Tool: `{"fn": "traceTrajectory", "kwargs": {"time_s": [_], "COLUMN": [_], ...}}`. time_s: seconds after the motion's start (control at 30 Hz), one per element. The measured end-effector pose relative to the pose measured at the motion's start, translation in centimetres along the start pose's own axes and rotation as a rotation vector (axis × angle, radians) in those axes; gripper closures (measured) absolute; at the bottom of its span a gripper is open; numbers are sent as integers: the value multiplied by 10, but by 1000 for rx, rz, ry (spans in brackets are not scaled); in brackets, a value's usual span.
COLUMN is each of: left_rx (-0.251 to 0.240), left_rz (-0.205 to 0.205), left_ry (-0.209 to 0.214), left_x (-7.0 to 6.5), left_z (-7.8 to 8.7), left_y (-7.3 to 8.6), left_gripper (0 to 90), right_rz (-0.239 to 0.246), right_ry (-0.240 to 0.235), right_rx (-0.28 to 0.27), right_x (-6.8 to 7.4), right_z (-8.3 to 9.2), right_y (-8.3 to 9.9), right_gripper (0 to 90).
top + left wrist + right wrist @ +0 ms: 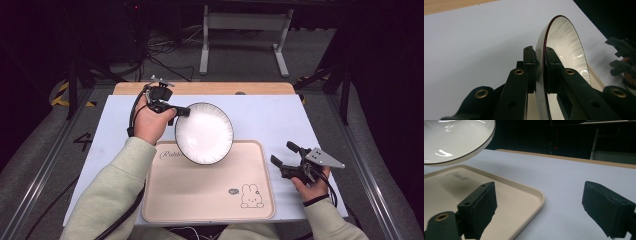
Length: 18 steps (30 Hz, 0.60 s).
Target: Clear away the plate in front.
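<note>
Carry step: left tool clamped on white bowl rim, bowl tilted in air over pink tray's far-left corner. Right tool open, empty, beside tray. Next, prob: level bowl, lower onto tray, release.

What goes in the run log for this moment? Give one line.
left gripper: shut on plate rim, held over tray | right gripper: open, beside tray

Glossy white glazed plate, matt beige plastic tray

Plate above tray's far edge, right tool beside tray.
</note>
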<state>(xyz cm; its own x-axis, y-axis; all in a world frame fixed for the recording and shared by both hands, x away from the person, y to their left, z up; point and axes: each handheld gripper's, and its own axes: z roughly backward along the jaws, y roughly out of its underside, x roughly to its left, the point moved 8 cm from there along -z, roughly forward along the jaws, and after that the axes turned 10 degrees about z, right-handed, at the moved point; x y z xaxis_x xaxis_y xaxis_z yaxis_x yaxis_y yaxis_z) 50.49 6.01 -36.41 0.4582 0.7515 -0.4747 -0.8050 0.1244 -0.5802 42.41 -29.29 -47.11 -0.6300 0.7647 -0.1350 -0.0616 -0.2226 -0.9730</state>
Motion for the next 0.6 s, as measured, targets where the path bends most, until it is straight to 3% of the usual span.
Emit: {"fn": "traceTrajectory", "kwargs": {"time_s": [0.37, 0.6], "left_rx": [43, 99], "left_rz": [-62, -99], "left_ry": [31, 49], "left_x": [-10, -21], "left_z": [4, 0], "left_y": [19, 30], "left_gripper": [820, 820], "right_rz": [-4, -2], "right_ry": [-6, -11], "right_rx": [13, 19], "right_x": [0, 0], "right_z": [-1, -2], "right_y": [1, 1], "right_gripper": [147, 154]}}
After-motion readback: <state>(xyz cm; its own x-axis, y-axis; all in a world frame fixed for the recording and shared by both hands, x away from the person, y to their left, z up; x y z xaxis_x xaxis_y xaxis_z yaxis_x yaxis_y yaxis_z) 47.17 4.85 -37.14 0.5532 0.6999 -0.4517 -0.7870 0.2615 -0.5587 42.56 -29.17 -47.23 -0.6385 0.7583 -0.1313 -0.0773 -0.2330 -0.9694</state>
